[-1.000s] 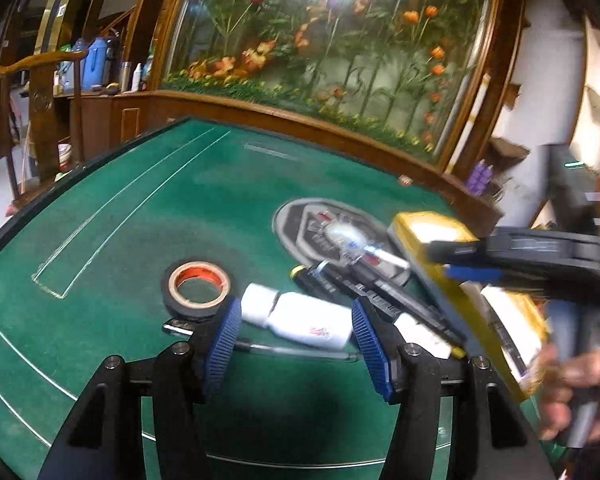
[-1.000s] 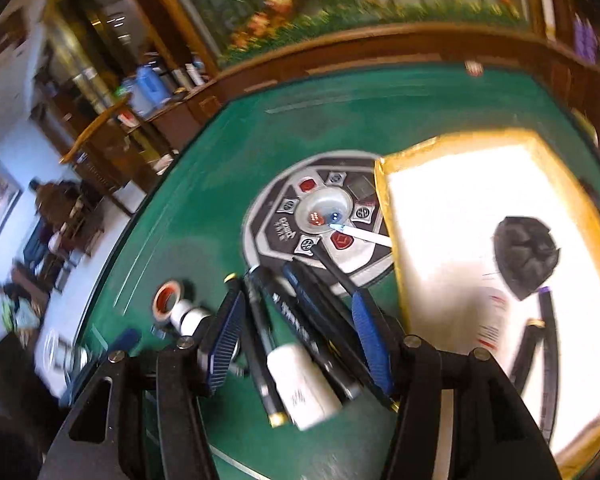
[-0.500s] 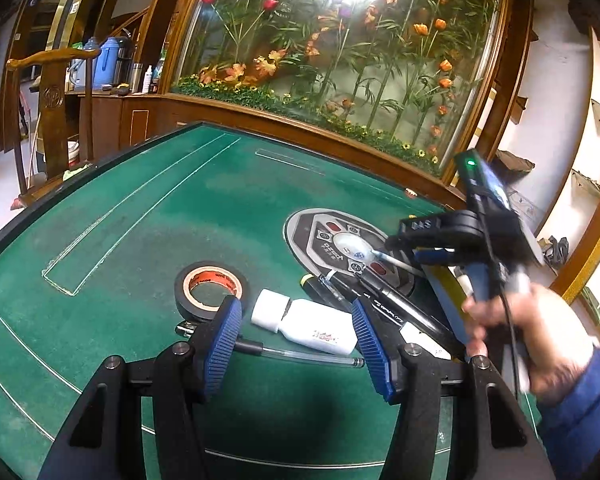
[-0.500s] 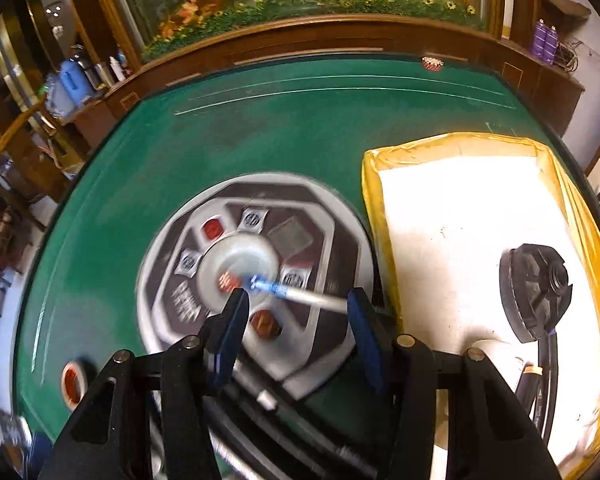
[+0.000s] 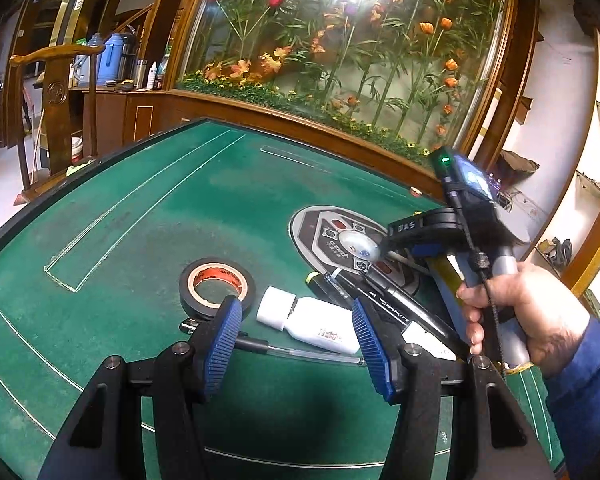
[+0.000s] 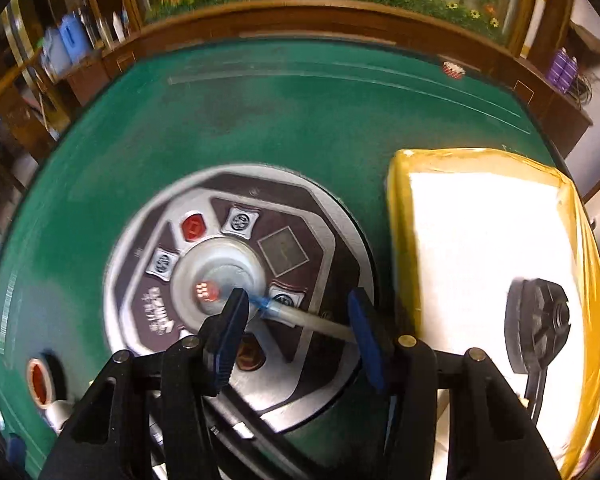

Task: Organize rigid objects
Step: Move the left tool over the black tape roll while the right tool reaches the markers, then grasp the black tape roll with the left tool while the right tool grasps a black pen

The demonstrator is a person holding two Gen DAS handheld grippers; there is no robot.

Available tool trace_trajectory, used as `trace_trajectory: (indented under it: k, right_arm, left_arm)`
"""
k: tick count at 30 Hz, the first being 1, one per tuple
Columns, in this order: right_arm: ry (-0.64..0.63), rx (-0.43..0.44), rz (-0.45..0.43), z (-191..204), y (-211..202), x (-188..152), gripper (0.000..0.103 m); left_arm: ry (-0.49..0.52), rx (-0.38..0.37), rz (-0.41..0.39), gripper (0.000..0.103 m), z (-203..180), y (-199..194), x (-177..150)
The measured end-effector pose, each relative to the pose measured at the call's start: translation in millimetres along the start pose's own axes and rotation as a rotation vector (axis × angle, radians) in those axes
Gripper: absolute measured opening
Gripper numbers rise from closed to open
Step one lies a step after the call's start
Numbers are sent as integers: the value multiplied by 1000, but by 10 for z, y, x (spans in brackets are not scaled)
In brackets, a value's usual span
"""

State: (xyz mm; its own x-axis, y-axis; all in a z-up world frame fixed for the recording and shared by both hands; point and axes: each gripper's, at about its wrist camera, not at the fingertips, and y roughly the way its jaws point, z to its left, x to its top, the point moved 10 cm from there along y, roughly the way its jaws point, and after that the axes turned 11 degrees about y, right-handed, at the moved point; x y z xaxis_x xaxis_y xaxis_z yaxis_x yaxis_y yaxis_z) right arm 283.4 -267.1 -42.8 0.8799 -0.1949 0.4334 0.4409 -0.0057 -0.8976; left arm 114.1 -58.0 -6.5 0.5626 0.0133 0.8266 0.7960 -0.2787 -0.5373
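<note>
Right fingers (image 6: 296, 316): parted, pointing steeply down over the round panel; a blue-tipped pen (image 6: 300, 318) lies crosswise in the gap, and neither blue pad visibly presses it. The opening has just been closing a little. Whether the pads touch the pen's ends cannot be told, since each pad hides the part of the pen behind it.
Left fingers (image 5: 296, 332): parted and holding nothing, poised above the white bottle (image 5: 312, 320), which lies on its side on the green surface (image 5: 180, 208).
Clear pen (image 5: 300, 354): lies just in front of the bottle; its left end is hidden behind the left pad.
Tape roll (image 5: 217, 286): flat on the surface, left of the bottle; its near edge is covered by the left pad.
Dark markers (image 5: 384, 300): a bundle lying slantwise right of the bottle, partly over the round panel (image 6: 236, 280); their far ends are hidden by the right hand (image 5: 520, 312), so their number is unclear.
Yellow-edged tray (image 6: 396, 208): just right of the panel; its white inside is washed out by glare.
Black round object (image 6: 536, 316): lies in the tray, with a dark cord running off below the frame; hard to identify.
</note>
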Motion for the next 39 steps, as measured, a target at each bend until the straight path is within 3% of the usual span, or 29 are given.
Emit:
trace_trajectory:
  k: [4,8,11,13,16,19,22,26,30,35,39]
  right_arm:
    - [17,37,30,68,-14,-79,55]
    - [-50,74,102,209,-71,-339,57]
    - [-69,118,158,285,-170,-597,70]
    - [-95,145,175,338,-259,-773,71]
    - [-86,284,273,518,-415,-1156,72]
    - [-110,344,252,602,-633,-1337,72]
    - [-94,267,139,410,-676,-1184,72]
    - [-54,252,148,258,-458,-1090,72]
    - [-62,265,162,261,-476,-1254,71]
    - [-85,330,187,388,-782,-1746,72]
    - [-50,482,207,500,-1021,-2012,72]
  left_arm:
    - [-2,-2,-2,61,12,2,-2]
    - [-1,0,-9,61,11,-17,10]
    - [-5,8,-16,61,24,-33,15]
    - [-8,14,-17,61,44,-32,23]
    - [-11,18,-21,61,55,-36,27]
    - [-10,19,-23,61,52,-35,31]
    - [-12,22,-19,61,64,-25,21]
    - [-15,22,-22,61,76,-26,26]
    - [-36,14,-23,61,116,-28,25]
    - [-36,10,-18,61,107,-13,13]
    - [-39,-7,-8,61,113,-9,-4]
